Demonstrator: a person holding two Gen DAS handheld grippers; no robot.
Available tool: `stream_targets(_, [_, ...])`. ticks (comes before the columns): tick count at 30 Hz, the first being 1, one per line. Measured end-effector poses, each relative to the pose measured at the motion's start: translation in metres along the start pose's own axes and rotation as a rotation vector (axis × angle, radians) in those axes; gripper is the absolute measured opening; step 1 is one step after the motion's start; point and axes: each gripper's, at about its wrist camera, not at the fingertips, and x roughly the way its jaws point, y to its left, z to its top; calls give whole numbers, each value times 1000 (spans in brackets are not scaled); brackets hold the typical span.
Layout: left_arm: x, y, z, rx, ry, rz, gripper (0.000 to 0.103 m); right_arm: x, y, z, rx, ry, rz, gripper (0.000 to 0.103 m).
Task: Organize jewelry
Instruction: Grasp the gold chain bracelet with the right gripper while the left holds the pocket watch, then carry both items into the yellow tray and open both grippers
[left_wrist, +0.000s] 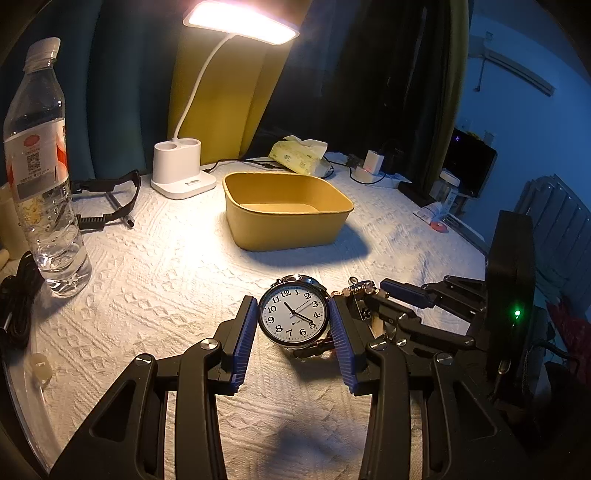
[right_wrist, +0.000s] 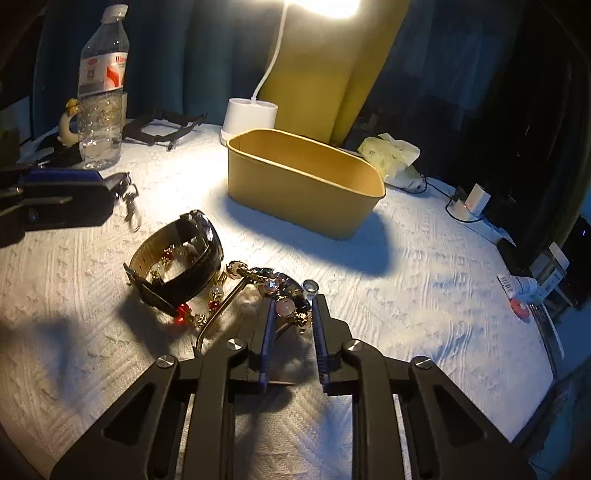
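The left gripper held the pocket watch by its rim, lower centre of frame. The right gripper had closed narrowly on the beaded bracelet. The yellow box lay straight ahead, upper centre

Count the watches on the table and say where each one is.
2. The white-faced pocket watch sits between the left gripper jaws. The black-strapped wristwatch lies on the cloth beside the beaded bracelets. Others may be hidden in the jewelry pile.
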Motion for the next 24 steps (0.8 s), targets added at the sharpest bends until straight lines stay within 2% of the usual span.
stream_targets(4, [1,0,0,1,2,-4,42,-4,1,2,5,-25,9,17])
stream_targets(7, [1,-1,-1,-1,2,-5,42,-12,-2,6,16,-64,6,10])
stream_targets(16, [-1,-2,4,1,0,1,42,-23,-15,21,66,-126,70,10])
stream_targets(24, [5,-2,32,27,-22,41,42,-20,-44,57,87,-205,102,10])
